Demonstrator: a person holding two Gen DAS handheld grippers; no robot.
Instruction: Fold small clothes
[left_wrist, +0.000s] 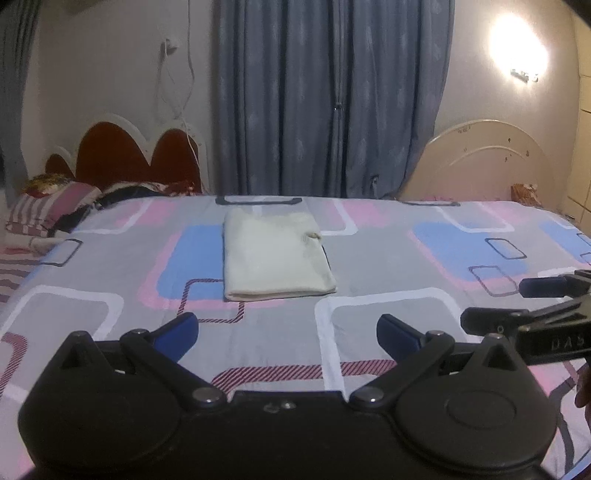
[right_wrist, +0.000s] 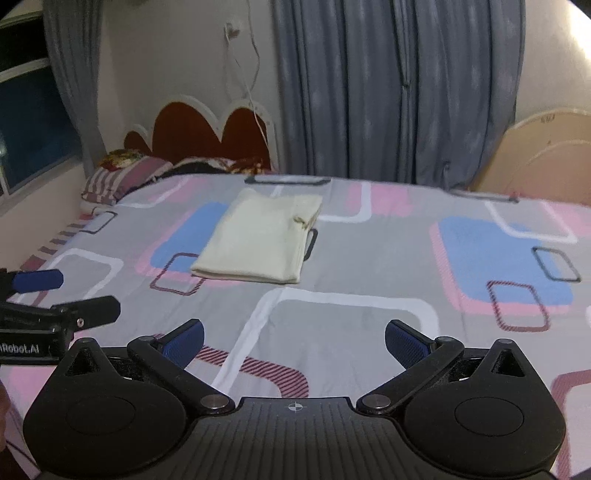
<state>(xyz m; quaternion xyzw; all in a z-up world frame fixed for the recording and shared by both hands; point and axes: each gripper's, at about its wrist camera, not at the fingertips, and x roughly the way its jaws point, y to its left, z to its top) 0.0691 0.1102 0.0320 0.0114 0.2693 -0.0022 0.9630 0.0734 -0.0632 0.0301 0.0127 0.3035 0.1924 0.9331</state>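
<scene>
A cream cloth (left_wrist: 275, 254) lies folded into a flat rectangle on the patterned bedsheet (left_wrist: 388, 258), toward the far side of the bed. It also shows in the right wrist view (right_wrist: 260, 240). My left gripper (left_wrist: 287, 330) is open and empty, held above the sheet well short of the cloth. My right gripper (right_wrist: 294, 341) is open and empty, also short of the cloth. Each gripper shows at the edge of the other's view: the right one (left_wrist: 517, 302) and the left one (right_wrist: 74, 295), both with jaws apart.
Striped pillows (left_wrist: 48, 210) and dark bedding lie at the far left by a red and white headboard (left_wrist: 129, 155). A cream headboard (left_wrist: 480, 162) stands at the far right. Blue curtains (left_wrist: 325, 96) hang behind the bed. A window (right_wrist: 29, 122) is at left.
</scene>
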